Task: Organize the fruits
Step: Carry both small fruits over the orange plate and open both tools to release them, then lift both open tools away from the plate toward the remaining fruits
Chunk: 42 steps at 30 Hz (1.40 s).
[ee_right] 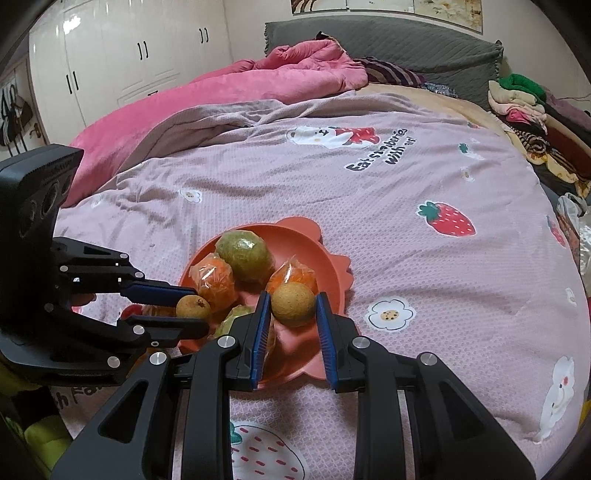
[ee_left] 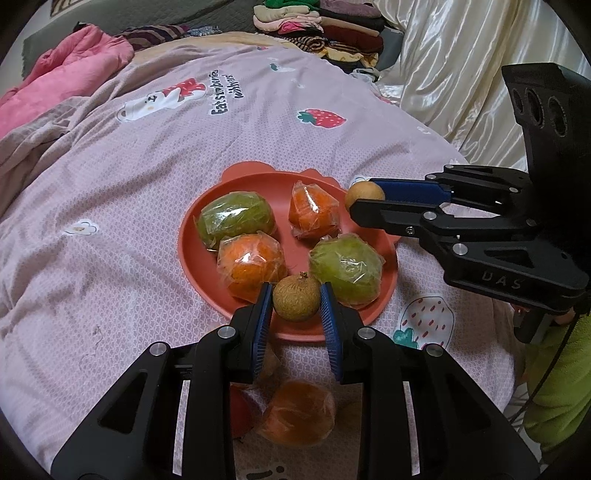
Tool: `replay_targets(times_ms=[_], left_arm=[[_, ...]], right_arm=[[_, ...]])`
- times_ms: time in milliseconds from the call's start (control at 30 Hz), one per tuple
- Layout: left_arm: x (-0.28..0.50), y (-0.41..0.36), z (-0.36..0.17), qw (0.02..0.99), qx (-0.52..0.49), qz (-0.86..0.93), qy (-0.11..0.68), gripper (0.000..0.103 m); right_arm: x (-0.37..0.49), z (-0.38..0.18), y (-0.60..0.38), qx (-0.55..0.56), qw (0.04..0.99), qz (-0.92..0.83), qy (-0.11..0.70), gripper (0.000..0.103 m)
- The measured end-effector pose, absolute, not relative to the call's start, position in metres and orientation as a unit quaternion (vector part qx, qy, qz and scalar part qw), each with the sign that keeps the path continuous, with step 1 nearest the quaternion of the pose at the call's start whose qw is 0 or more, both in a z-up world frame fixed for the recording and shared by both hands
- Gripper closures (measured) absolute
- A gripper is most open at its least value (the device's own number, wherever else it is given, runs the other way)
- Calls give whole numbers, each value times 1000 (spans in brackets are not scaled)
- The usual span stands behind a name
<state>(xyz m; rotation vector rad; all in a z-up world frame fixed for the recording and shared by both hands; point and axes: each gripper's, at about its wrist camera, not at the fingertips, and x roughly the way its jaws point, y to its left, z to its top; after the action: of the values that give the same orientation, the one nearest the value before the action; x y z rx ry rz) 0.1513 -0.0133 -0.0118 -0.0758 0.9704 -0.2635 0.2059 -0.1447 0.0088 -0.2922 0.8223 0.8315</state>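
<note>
In the left wrist view my left gripper [ee_left: 296, 288] is shut on a small brown round fruit [ee_left: 296, 304], held over the near rim of the orange-red plate [ee_left: 201, 266]. Two green wrapped fruits [ee_left: 236, 218] and two orange wrapped fruits [ee_left: 251, 264] lie on the plate. My right gripper [ee_left: 361, 195] reaches in from the right, shut on a second small brown fruit [ee_left: 364, 191] at the plate's far right rim. The right wrist view shows that fruit [ee_right: 293, 306] between the right gripper's [ee_right: 293, 295] blue pads, above the plate [ee_right: 334, 273], and the left gripper [ee_right: 201, 310] at left.
A wrapped orange fruit [ee_left: 299, 413] and a red item [ee_left: 240, 413] lie on the pink strawberry-print bedcover [ee_left: 129, 206] below my left gripper. A pink blanket [ee_right: 229, 92] lies at the head of the bed. Folded clothes [ee_left: 325, 26] are stacked at the bed's edge. A green sleeve [ee_left: 557, 387] shows at right.
</note>
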Motion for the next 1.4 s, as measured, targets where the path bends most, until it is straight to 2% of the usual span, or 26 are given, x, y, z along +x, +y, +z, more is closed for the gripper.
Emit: replay_targets(times_ms=[1200,1300,1400], left_arm=[[151,-11,-13,875,-45,-125,465,84],[151,-11,-13,876,-47,-124,464,79],[151,-11,-12,877,-48,-124,462,79]], right_arm=[[205,9,-152,-132,831,379,386,77],[204,11,-155,-129,833,377,385,73],[202,14,-156,-128,834,377,382,73]])
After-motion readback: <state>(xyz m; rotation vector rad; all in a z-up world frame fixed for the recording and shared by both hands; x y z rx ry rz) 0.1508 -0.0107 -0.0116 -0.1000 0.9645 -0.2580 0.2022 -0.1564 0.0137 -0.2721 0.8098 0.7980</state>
